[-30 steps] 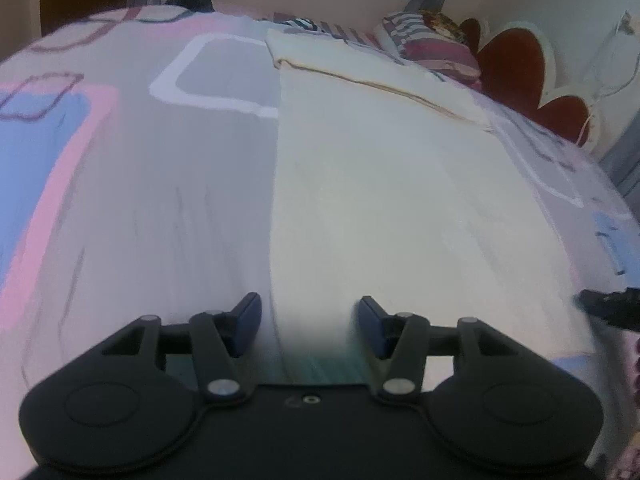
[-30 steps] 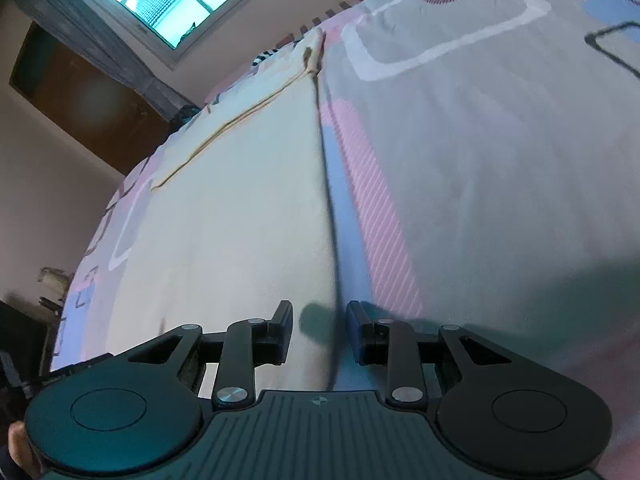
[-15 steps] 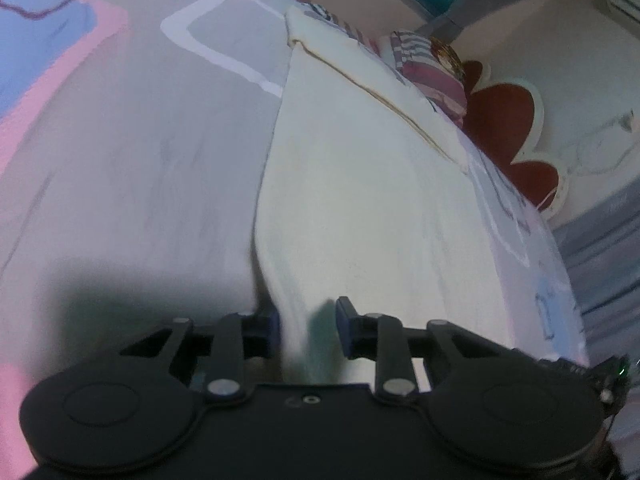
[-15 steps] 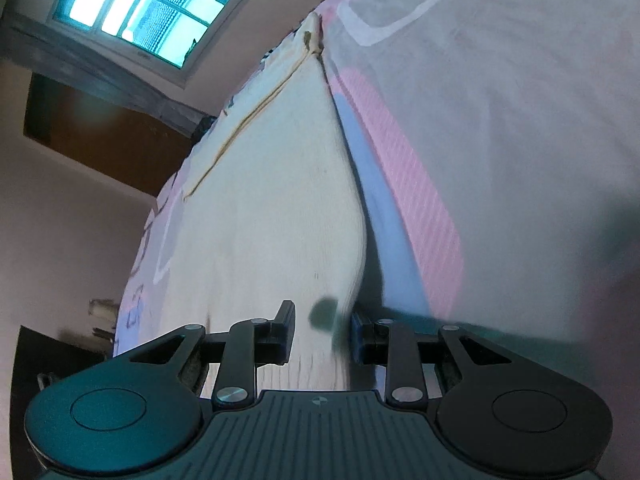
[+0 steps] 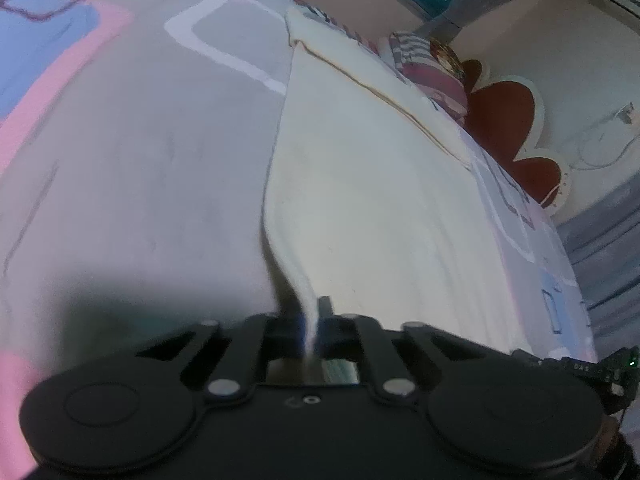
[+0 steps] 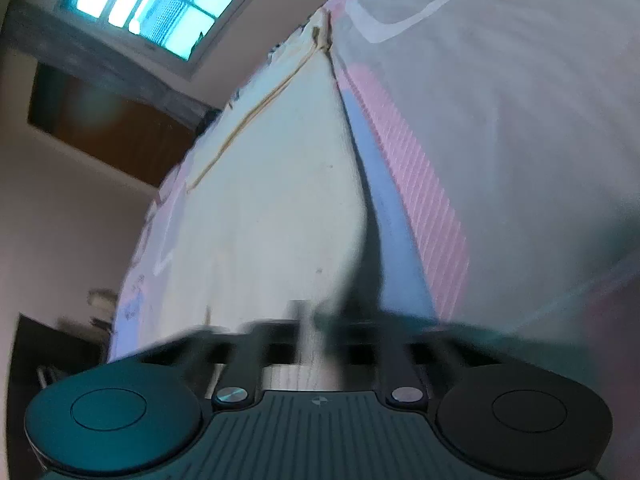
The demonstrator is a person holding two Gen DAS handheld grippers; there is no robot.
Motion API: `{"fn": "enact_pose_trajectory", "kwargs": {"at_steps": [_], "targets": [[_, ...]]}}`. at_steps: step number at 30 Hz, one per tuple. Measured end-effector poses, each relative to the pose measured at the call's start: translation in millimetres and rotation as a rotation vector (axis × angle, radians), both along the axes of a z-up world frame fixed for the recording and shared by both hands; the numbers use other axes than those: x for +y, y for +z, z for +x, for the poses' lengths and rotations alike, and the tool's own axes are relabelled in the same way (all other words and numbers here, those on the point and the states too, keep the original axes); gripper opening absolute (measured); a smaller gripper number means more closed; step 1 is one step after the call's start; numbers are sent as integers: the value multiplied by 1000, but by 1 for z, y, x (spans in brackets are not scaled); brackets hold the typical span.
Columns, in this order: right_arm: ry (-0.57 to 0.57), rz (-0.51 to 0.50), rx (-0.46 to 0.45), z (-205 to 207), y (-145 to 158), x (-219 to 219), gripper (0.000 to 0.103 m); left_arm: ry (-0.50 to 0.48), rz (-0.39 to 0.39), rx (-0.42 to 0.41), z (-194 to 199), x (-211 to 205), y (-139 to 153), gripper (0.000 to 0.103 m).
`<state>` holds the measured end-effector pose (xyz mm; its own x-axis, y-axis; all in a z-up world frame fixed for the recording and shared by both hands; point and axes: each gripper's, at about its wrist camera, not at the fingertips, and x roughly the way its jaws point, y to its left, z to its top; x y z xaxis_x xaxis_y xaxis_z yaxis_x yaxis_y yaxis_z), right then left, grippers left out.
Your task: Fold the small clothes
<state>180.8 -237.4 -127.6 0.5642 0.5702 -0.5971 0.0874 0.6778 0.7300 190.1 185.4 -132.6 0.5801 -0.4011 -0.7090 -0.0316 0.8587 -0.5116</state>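
Observation:
A cream garment (image 5: 380,200) with a thin brown seam lies flat on the patterned bed. My left gripper (image 5: 311,330) is shut on its near left corner, and the pinched cloth rises in a ridge from the jaws. In the right wrist view the same cream garment (image 6: 272,208) stretches away towards the window. My right gripper (image 6: 316,332) is shut on its near right corner; the fingers are blurred there. The tip of the right gripper (image 5: 616,368) shows at the lower right edge of the left wrist view.
The bedsheet (image 5: 140,160) is grey with pink, blue and white shapes. A striped pillow (image 5: 432,68) and a red flower-shaped cushion (image 5: 508,120) lie at the bed's far end. A window (image 6: 160,4) and a brown door (image 6: 108,132) stand beyond the bed.
Both grippers went from open to shut on the garment's near corners. The left one dropped towards the cloth edge and rolled a little; the right one stayed in place.

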Motion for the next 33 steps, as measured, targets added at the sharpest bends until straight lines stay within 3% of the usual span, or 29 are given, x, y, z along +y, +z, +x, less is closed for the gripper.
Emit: {"fn": "enact_pose_trajectory", "kwargs": {"at_steps": [4,7,9,12,19,24,33], "targets": [[-3,15,-94,-2,19,-3,2,43,-57,-103,-12,6,17,3],[-5,24,-169,-9,31,-7,2,36,14,-105,-15,3,15,3],[11,0,-132,-7,20,-6,2,20,97,-41,-12,-3,1,3],[18,-43,-48,-5,2,-3,2,19,123,-60,-13,-7,5,3],[-6,18,-140,7,29,-8,2,72,27,-86,-2,1,24,3],[-18,24,-226,46,68,-7,2,122,-87,-153,33,10,52,2],[-54,22,-288,155,115,-11,2,122,-50,-259,147,2,114,2]]}}
